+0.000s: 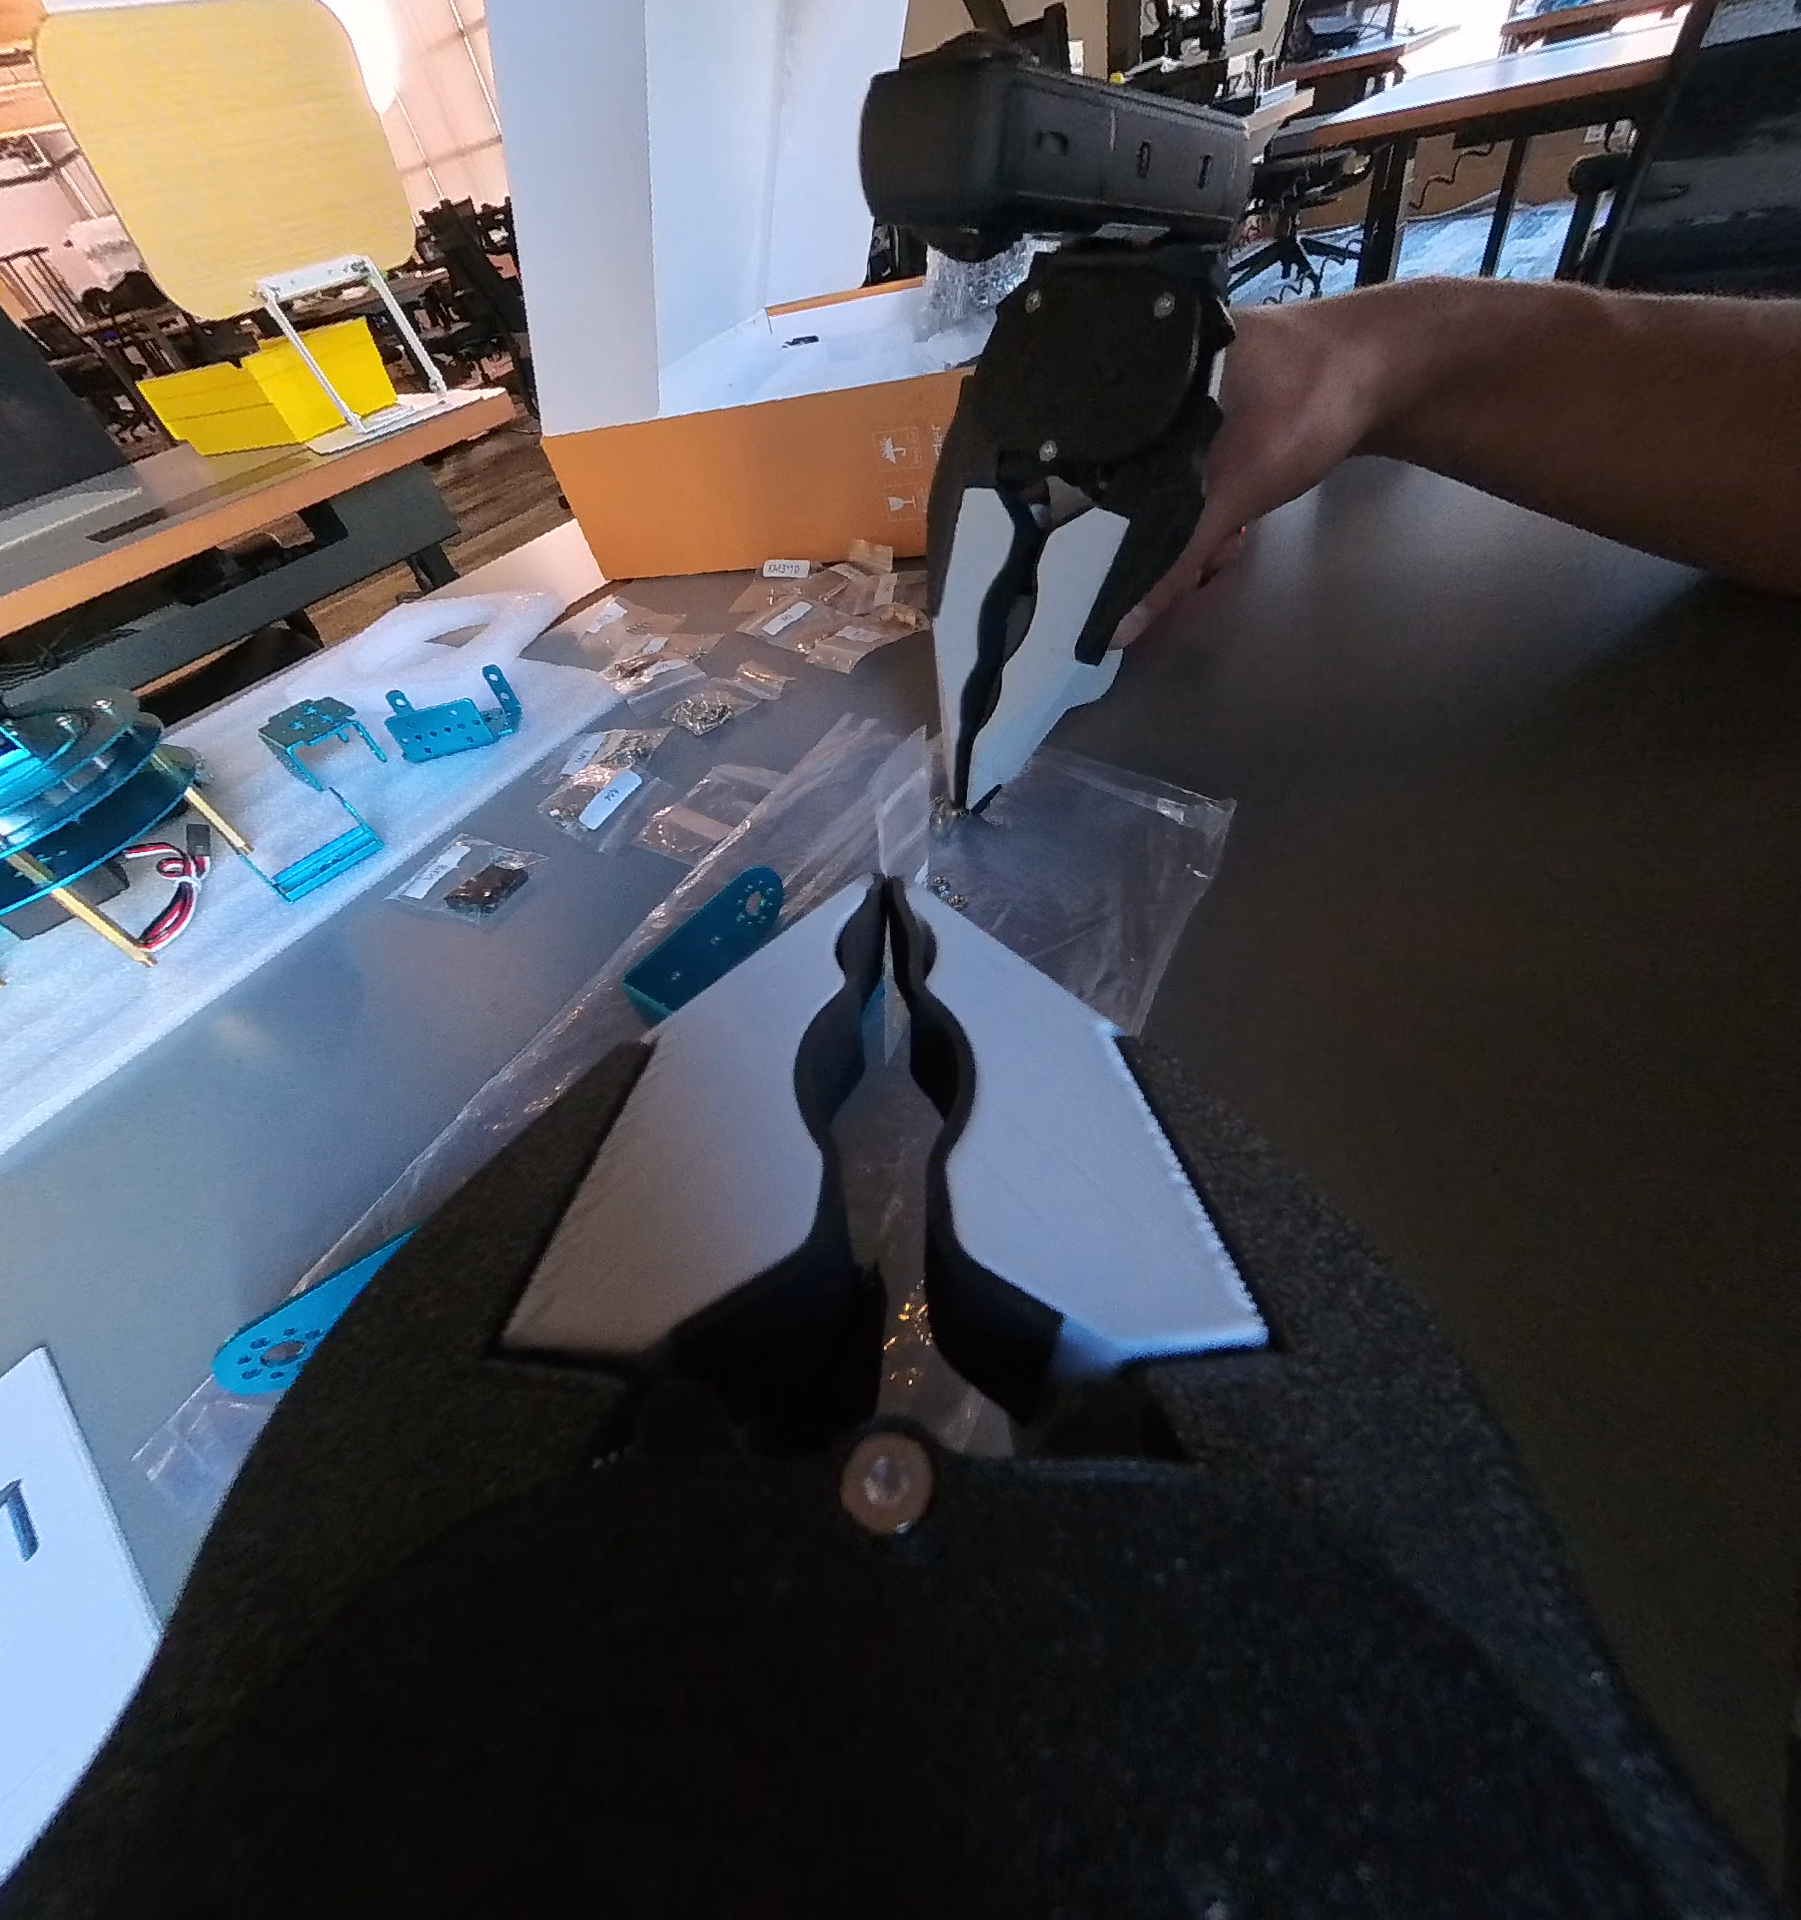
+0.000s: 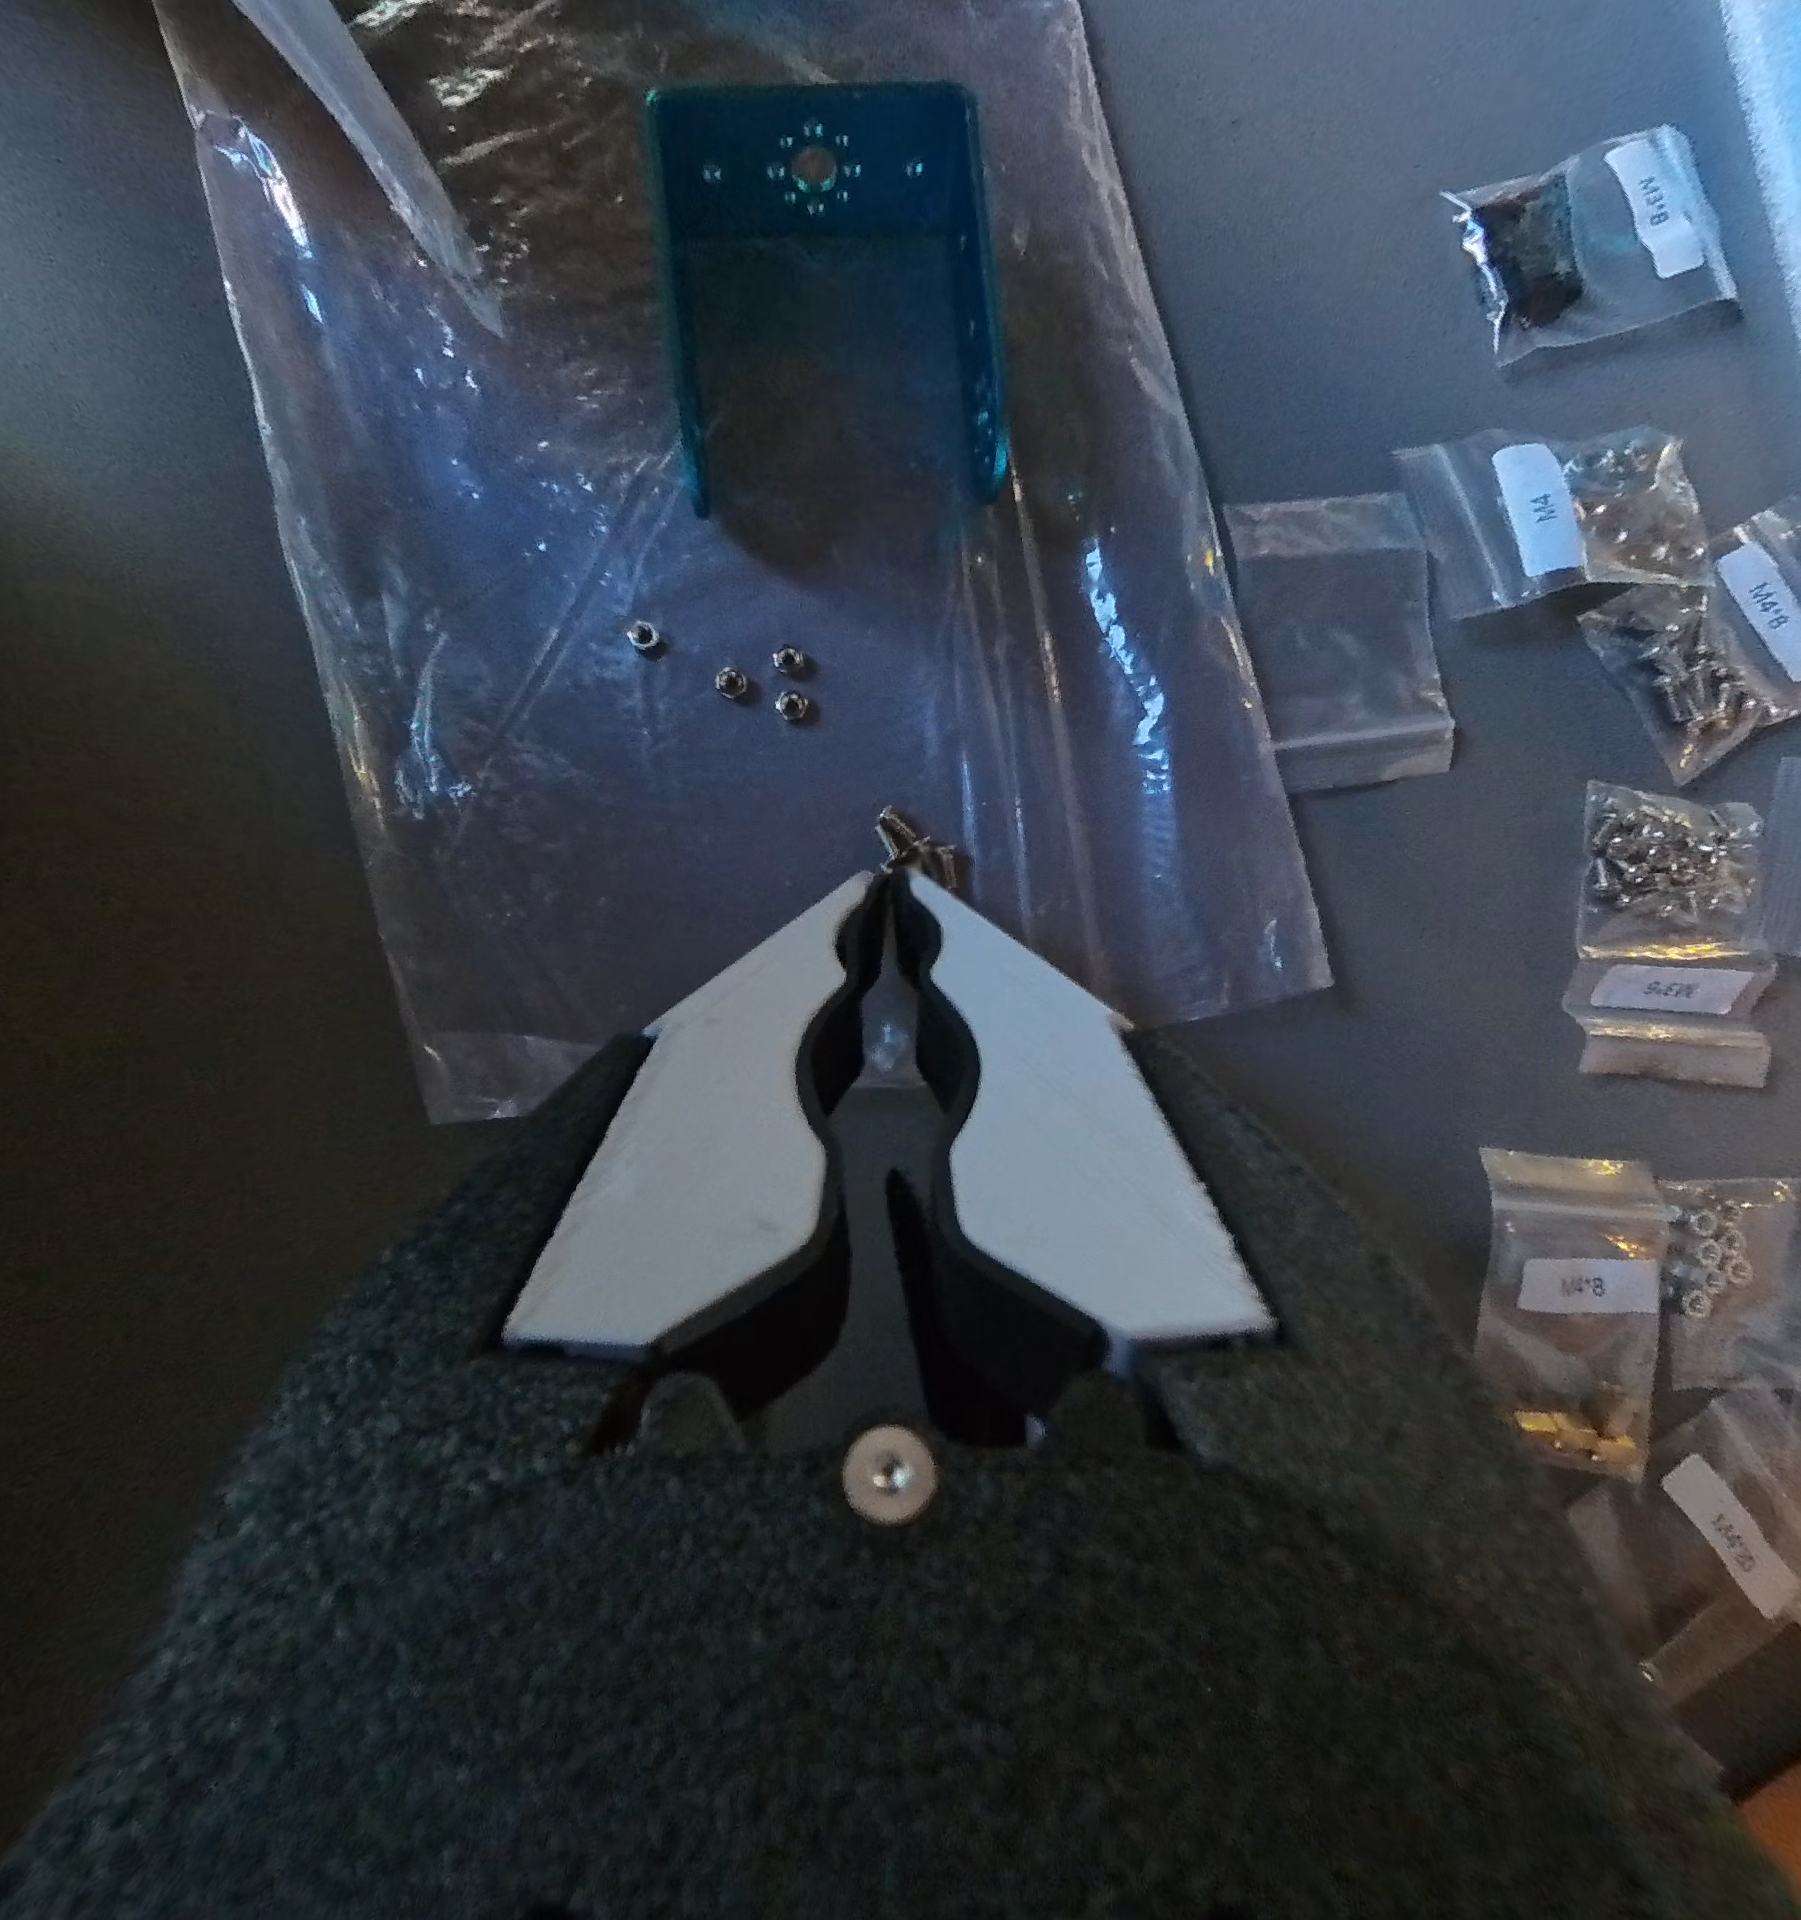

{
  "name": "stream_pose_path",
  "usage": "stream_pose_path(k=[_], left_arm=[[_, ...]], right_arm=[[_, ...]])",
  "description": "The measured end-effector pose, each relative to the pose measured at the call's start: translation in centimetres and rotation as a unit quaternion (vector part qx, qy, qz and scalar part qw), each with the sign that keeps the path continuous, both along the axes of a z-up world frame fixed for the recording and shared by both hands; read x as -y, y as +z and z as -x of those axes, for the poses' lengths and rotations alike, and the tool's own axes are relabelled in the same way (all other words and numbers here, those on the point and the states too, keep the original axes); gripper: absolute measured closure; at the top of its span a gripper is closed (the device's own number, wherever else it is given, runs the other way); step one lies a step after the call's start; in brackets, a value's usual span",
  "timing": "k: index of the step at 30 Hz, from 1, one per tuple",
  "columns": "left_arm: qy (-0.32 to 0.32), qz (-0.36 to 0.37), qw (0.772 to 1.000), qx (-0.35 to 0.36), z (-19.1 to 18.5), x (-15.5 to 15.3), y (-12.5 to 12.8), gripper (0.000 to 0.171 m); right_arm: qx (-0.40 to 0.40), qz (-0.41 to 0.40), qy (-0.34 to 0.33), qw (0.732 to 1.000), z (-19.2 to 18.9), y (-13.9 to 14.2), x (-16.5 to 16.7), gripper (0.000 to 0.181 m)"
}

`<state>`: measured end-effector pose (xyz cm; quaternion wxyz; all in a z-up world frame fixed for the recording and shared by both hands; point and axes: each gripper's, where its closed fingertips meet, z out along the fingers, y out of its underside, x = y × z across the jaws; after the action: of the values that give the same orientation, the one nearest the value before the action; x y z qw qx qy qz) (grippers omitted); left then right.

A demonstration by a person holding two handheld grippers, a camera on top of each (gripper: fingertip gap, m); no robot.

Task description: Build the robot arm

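Observation:
My left gripper point(image 1: 888, 883) is shut on a small clear plastic bag point(image 1: 901, 810), which stands up from its tips just above the table. Beneath it a large clear plastic bag point(image 1: 1104, 873) lies flat, with a blue U-shaped bracket point(image 1: 709, 945) on it. My right gripper point(image 2: 888, 878) points down at that bag point(image 2: 563, 831). Its fingertips are closed at a small pile of screws point(image 2: 917, 847), pinching one. Several loose nuts point(image 2: 761, 681) lie beyond the pile, and the blue bracket point(image 2: 823, 208) farther on. The right gripper point(image 1: 963, 805) also shows in the left wrist view.
Small zip bags of hardware point(image 2: 1623, 540) lie to the right of the large bag. A white foam sheet point(image 1: 252, 935) holds blue brackets point(image 1: 439, 717) and a round blue base point(image 1: 44, 810). An orange and white box point(image 1: 771, 468) stands behind. A person's forearm point(image 1: 1550, 416) reaches in. One gripper's finger ends stand about 15 cm off the other's.

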<state>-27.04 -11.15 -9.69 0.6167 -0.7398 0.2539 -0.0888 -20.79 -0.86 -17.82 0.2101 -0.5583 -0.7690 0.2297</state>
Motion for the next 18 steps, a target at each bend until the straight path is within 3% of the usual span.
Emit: stream_pose_path(k=[11,14,18], left_arm=[[0.0,0.0,1.0,0.0,0.0,0.0,0.0,0.171],[0.0,-0.001,1.0,0.0,0.0,0.0,0.0,0.171],[0.0,0.001,1.0,-0.003,0.0,0.0,-0.1,0.171]], right_arm=[[-0.002,-0.009,0.01,1.0,-0.4,0.7,0.1,0.181],[-0.044,0.017,0.031,0.998,0.2,2.6,1.5,0.181],[-0.148,0.091,0.077,0.982,2.2,7.7,5.6,0.181]])
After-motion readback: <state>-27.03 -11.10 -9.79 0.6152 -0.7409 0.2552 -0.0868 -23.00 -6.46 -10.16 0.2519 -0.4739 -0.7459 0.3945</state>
